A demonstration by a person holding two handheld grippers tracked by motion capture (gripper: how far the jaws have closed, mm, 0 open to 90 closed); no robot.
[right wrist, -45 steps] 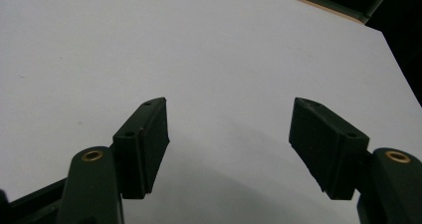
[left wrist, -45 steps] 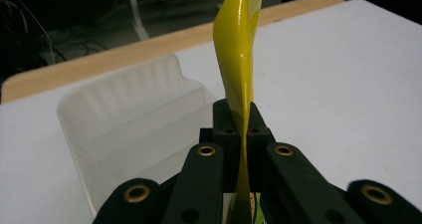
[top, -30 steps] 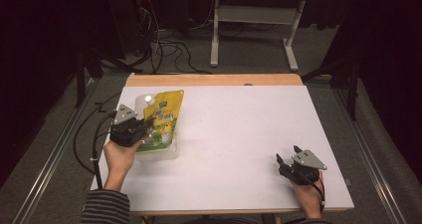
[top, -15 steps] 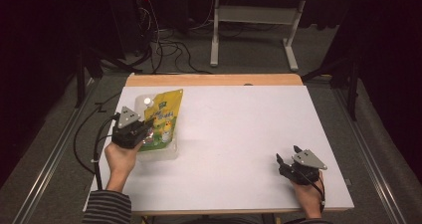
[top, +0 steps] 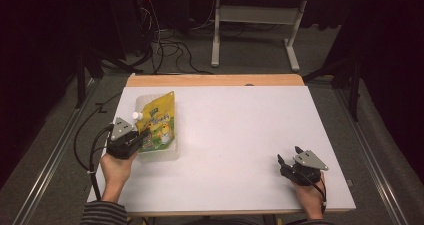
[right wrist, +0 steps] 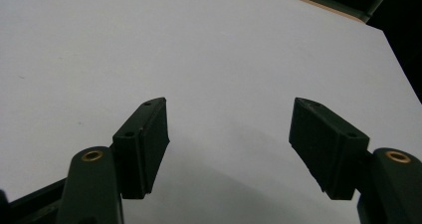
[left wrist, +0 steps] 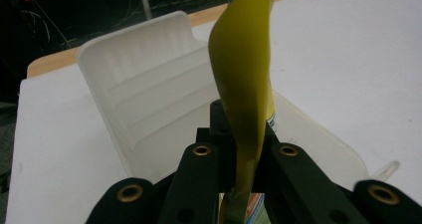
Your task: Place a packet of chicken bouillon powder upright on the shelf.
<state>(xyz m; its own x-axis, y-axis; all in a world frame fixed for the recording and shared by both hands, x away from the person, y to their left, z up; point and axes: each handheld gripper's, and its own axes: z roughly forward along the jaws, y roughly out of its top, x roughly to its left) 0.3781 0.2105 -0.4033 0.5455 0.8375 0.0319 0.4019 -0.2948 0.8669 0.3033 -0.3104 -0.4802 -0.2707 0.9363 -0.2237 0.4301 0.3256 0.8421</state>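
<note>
Partly hidden: yellow pouch (left wrist: 244, 84) btwn left hand-held gripper (left wrist: 238, 149) jaws.

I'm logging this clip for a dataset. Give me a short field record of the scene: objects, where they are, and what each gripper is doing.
surface: white table
held item: yellow pouch, white cap at top
container: clear plastic tray, under the pouch, near the table's left edge
left gripper: shut on the pouch's lower edge, pouch between its fingers
right gripper: open, nothing between its fingers, over bare table at the near right
</note>
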